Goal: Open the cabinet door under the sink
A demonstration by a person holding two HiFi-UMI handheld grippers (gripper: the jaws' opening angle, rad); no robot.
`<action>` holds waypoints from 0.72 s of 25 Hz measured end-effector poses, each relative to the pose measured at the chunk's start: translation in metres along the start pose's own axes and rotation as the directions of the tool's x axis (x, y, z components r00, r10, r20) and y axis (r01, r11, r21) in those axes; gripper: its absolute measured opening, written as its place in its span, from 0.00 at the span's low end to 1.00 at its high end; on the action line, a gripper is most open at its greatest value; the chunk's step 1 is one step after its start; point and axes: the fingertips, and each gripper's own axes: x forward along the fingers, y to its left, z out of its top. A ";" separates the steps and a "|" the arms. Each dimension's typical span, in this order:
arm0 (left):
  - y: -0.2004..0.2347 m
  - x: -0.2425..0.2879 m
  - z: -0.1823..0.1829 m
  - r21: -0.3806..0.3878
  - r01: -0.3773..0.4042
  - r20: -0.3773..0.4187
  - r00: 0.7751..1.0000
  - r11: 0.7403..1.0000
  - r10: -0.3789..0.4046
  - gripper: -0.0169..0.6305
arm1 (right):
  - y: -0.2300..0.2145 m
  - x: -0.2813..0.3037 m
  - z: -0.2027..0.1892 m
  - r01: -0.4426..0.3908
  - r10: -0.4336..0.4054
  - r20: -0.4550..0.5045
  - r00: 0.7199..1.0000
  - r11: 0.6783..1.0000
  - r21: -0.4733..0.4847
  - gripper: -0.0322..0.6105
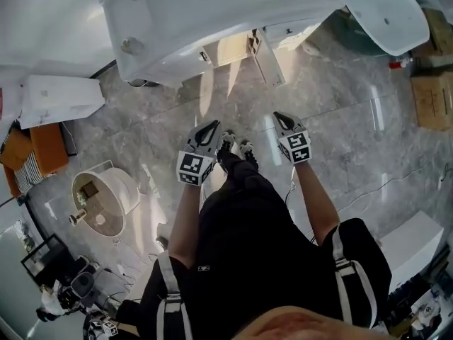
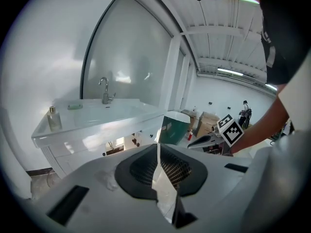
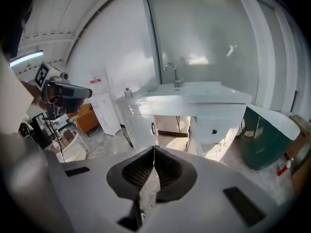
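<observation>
Both tools are pinched tight with nothing in them: left gripper [image 1: 209, 126] and right gripper [image 1: 281, 117] hang side by side, well short of the sink [image 1: 191, 20]. Below the sink, one cabinet door [image 3: 195, 136] already stands swung out, its edge pointing at the person. The left-hand door [image 3: 138, 127] under the sink looks shut, with a dark handle [image 3: 152, 128] at its inner edge. My call: spread the jaws first, close on that handle, pull in an arc. The floor [image 1: 340, 119] before the sink gives room; a green tub [image 3: 265, 140] right of the sink crowds that side.
</observation>
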 end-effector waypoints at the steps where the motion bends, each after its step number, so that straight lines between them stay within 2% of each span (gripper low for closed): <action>1: -0.002 -0.006 0.003 0.002 -0.003 0.005 1.000 1.000 0.003 0.07 | 0.005 -0.007 0.009 -0.006 0.006 0.011 1.000 1.000 -0.020 0.15; 4: -0.014 -0.021 0.010 0.009 -0.012 0.017 1.000 1.000 0.011 0.07 | 0.019 -0.026 0.027 -0.040 0.044 0.043 0.998 0.996 -0.080 0.15; 9: -0.040 -0.042 0.017 0.007 -0.008 0.045 0.999 1.000 0.007 0.07 | 0.039 -0.057 0.035 -0.086 0.093 0.052 0.994 0.988 -0.128 0.15; 18: -0.056 -0.061 0.020 0.013 -0.007 0.089 0.996 1.000 0.006 0.07 | 0.057 -0.091 0.058 -0.066 0.091 0.104 0.990 0.974 -0.218 0.15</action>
